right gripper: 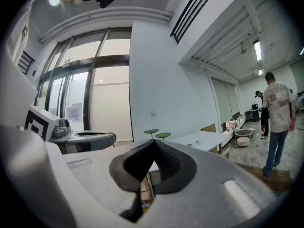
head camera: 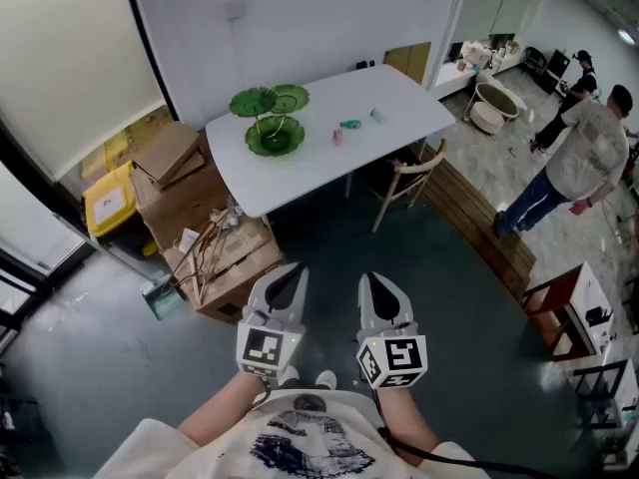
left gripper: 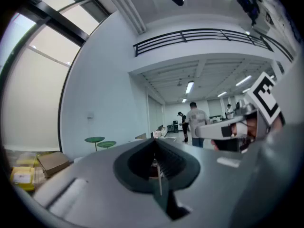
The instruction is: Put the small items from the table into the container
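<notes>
Cardboard boxes [head camera: 185,193] are stacked on the dark floor, with a yellow crate [head camera: 108,200] just beside them. A wooden chair [head camera: 409,180] stands further right. Beyond it, a person in jeans [head camera: 579,158] and another in black [head camera: 571,93] stand near a round tub [head camera: 496,106].

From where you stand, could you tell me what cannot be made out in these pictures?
- Small items on the white table: head view, too small to identify.
- Wooden chair: head view, partly hidden under the table.
- Green tiered stand: left gripper view, base hidden behind the left gripper.
</notes>
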{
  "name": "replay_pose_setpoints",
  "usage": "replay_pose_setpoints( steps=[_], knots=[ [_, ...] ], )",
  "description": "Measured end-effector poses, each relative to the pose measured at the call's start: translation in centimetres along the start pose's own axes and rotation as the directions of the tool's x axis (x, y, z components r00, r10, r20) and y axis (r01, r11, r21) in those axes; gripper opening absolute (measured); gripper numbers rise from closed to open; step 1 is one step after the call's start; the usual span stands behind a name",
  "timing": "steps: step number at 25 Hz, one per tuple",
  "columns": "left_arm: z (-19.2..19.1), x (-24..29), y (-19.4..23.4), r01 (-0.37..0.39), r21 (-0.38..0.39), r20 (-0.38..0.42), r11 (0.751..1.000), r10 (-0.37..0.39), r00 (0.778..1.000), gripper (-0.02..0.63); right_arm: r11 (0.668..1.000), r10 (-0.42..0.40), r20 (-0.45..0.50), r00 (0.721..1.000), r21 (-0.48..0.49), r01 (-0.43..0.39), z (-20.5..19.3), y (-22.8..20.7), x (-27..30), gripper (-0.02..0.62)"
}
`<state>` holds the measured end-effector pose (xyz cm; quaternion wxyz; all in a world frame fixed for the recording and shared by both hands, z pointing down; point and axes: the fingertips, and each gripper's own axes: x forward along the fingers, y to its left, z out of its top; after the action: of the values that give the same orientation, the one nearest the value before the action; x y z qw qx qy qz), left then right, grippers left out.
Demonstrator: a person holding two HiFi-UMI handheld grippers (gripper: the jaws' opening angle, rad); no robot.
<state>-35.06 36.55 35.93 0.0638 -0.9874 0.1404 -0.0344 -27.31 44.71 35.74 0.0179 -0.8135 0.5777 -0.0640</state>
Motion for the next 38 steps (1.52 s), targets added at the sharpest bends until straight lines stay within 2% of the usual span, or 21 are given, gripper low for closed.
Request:
replay_pose_setpoints(
  steps=[5,9,24,29,32,35,38],
  knots=[
    [0.2,0.9,-1.3,-0.003,-0.039,-0.014,0.999,0.003,1.0,-0.009,1.0,0.0,0.013,1.0,0.005,0.0,0.0,-1.3,-0.3,-0.002],
    [-0.3,1.3,-2.0,0.011,0.004,-0.013,1.0,-0.011,1.0,-0.009,1.0,0.011,0.015,1.0,0.009,-0.011,-0.1,-1.8,-0.6,-0.002],
    [0.4,3.3,-5.7,0.003,0.012,-0.008,1.0,-0.003,1.0,-0.009,1.0,0.017,0.028,0.999,0.017,-0.017,-0.1,-5.5,-2.8,-0.002],
    [1.1,4.4,-7.1,0.037,0.022,0.008,0.999,-0.037,0.999,-0.011,0.999,0.006,0.048,0.999,0.039,-0.007,0.4,-7.1,-3.1,-0.002],
    [1.4,5.0,-7.2,0.033,0.001,0.01,0.999,-0.033,0.999,-0.011,0.999,0.003,0.052,0.999,0.045,-0.006,0.4,-7.7,-2.7,-0.003],
    [1.1,5.9,-6.7,0.031,0.027,0.01,0.999,-0.031,0.999,-0.011,1.0,0.01,0.042,0.999,0.028,-0.011,0.4,-7.9,-2.0,-0.002],
    [0.5,6.8,-5.9,0.024,0.021,0.0,0.999,-0.024,1.0,-0.011,1.0,0.017,0.025,1.0,0.015,-0.018,0.0,-8.1,-0.9,-0.002]
  ],
)
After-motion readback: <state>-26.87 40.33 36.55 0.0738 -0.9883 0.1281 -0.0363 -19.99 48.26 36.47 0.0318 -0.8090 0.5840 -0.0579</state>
